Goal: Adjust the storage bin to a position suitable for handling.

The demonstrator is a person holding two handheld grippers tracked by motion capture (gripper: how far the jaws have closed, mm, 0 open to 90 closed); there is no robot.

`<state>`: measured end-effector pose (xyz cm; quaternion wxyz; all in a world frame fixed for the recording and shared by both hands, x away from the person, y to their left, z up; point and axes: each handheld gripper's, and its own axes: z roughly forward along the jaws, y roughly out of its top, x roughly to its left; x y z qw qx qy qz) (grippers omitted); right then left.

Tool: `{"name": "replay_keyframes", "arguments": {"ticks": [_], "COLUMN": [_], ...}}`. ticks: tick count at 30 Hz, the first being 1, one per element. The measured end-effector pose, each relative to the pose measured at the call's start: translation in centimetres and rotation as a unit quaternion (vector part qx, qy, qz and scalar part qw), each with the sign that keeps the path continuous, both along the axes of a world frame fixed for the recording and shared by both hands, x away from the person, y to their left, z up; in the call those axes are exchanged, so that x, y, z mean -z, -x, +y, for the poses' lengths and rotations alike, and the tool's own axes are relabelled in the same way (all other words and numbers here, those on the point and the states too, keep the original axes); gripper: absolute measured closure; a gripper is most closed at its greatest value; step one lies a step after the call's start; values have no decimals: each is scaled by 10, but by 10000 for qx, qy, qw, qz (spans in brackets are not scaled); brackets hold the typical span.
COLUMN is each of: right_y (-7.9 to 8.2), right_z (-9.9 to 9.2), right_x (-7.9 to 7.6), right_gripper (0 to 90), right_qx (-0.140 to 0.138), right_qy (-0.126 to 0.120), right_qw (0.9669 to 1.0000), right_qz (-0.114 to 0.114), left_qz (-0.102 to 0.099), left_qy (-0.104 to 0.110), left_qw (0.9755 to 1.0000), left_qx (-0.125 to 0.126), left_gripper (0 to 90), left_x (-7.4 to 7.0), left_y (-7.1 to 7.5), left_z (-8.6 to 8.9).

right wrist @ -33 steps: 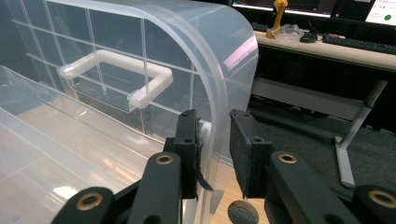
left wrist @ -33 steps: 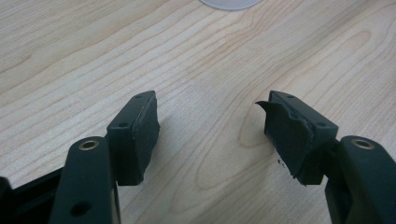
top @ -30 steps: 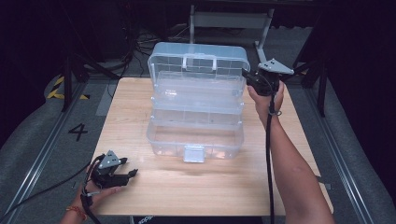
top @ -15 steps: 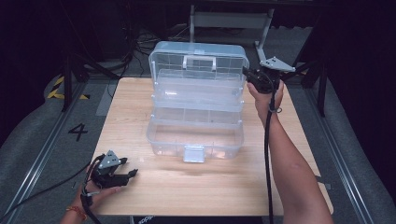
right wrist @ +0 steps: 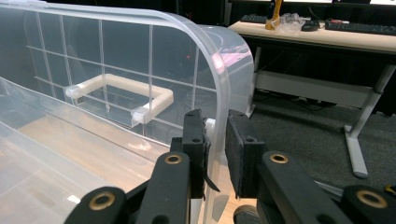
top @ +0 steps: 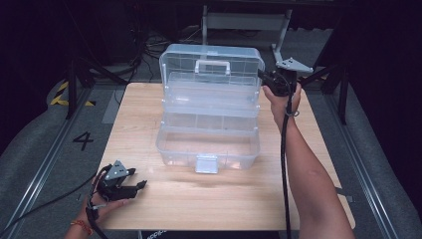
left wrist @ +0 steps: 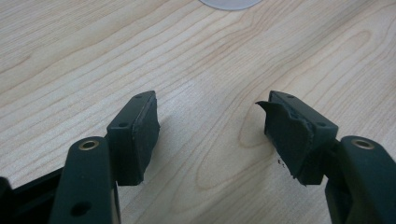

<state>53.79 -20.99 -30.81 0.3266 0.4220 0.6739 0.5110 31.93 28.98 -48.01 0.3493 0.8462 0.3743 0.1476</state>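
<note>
Pinching the raised lid (right wrist: 140, 60) of a see-through plastic toolbox (top: 209, 119) with the right gripper (right wrist: 215, 140), jaws just closed tight on its side rim.

Sitting mid-table (top: 149, 199), tiered trays fanned open, white handle (top: 212, 65) up top, latch facing front. Plenty of bare wood out front and on both sides. Left gripper (left wrist: 210, 135) parked near the front-left corner, jaws apart, holding nothing, same spot as before.
</note>
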Motion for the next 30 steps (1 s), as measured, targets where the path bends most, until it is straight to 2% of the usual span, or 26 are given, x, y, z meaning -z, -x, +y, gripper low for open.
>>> {"name": "replay_keyframes", "arguments": {"ticks": [11, 30], "right_y": [-12, -24], "right_z": [0, -1], "right_x": [1, 2], "right_gripper": [784, 781], "right_qx": [-26, -26], "right_qy": [32, 121], "right_qw": [10000, 9998], "right_qz": [72, 147], "left_qz": [-1, 0], "left_qy": [5, 12], "left_qw": [10000, 10000], "left_qx": [4, 25], "left_gripper": [357, 356], "left_x": [0, 0], "left_y": [0, 0], "left_z": [0, 0]}}
